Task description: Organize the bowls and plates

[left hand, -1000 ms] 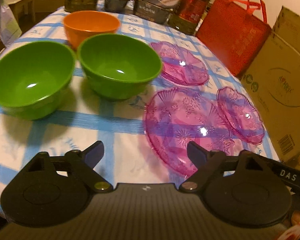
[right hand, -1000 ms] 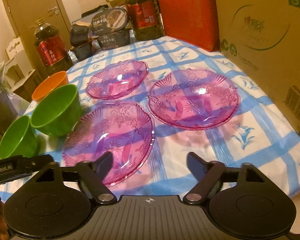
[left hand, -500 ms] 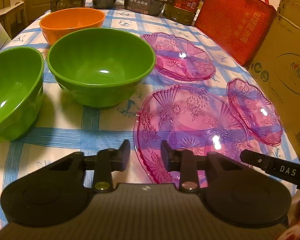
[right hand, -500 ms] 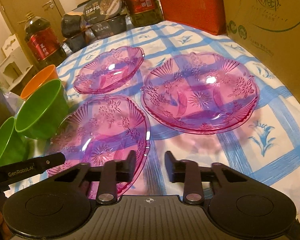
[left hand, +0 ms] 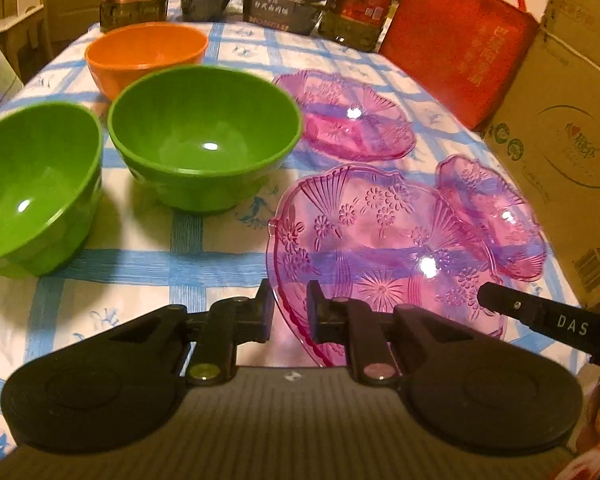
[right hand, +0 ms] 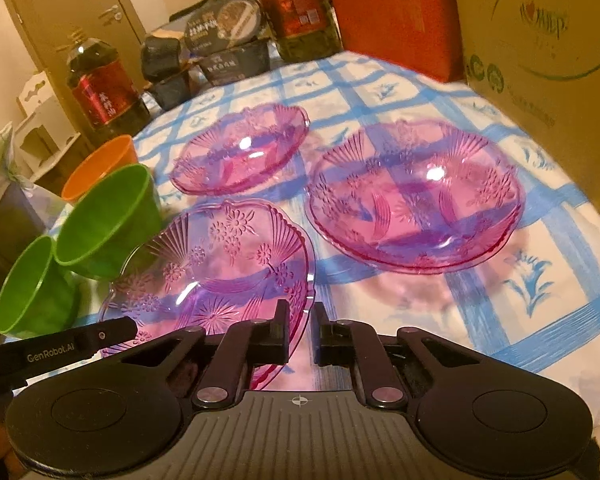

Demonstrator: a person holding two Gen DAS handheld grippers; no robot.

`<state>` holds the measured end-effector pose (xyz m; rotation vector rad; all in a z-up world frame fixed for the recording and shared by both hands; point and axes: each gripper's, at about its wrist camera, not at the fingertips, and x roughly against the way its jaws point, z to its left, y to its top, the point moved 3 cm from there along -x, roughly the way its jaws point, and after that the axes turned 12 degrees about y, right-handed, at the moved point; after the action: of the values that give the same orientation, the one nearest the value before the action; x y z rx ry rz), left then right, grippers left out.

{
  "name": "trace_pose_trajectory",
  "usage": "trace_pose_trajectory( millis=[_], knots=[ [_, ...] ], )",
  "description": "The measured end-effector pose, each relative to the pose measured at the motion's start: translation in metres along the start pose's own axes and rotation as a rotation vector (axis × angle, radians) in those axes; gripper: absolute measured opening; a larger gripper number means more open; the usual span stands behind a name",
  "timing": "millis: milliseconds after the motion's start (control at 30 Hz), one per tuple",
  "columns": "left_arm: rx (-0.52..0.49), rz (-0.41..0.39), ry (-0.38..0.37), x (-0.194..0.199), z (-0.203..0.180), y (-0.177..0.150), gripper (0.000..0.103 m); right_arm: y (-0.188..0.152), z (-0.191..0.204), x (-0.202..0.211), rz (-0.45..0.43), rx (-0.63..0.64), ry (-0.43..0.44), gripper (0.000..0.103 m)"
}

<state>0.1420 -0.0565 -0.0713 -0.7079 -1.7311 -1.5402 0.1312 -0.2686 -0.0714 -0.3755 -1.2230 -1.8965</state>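
Left gripper is pitched down and forward, jaws closing to a narrow gap, with the near rim of the pink plate between the fingertips and touching the left-hand pad. Right gripper has the same downward pitch, its jaws closed to a slit over the opposite near rim of that plate. Each tong's finger shows in the other's view: the right one low to the right of the left tongs, the left one low to the left of the right tongs.
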Motion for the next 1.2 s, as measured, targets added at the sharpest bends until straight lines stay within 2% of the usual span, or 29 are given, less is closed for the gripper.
trace_pose_trajectory(
  millis=[300, 500, 900, 1200],
  knots=[
    [-0.035, -0.050, -0.040, 0.028, -0.024, 0.011, 0.015, 0.009, -0.001, 0.038, -0.078, -0.003, -0.018, 0.010],
    [-0.080, -0.069, -0.090, 0.027, -0.065, 0.025, 0.015, 0.025, -0.025, 0.060, -0.136, -0.001, -0.064, 0.011],
    [-0.159, -0.054, -0.122, -0.018, -0.144, 0.051, 0.015, 0.055, -0.097, 0.049, -0.146, -0.022, -0.150, 0.011],
    [-0.185, -0.023, -0.102, -0.052, -0.168, 0.060, 0.015, 0.070, -0.123, 0.028, -0.114, -0.004, -0.183, 0.011]
  ],
)
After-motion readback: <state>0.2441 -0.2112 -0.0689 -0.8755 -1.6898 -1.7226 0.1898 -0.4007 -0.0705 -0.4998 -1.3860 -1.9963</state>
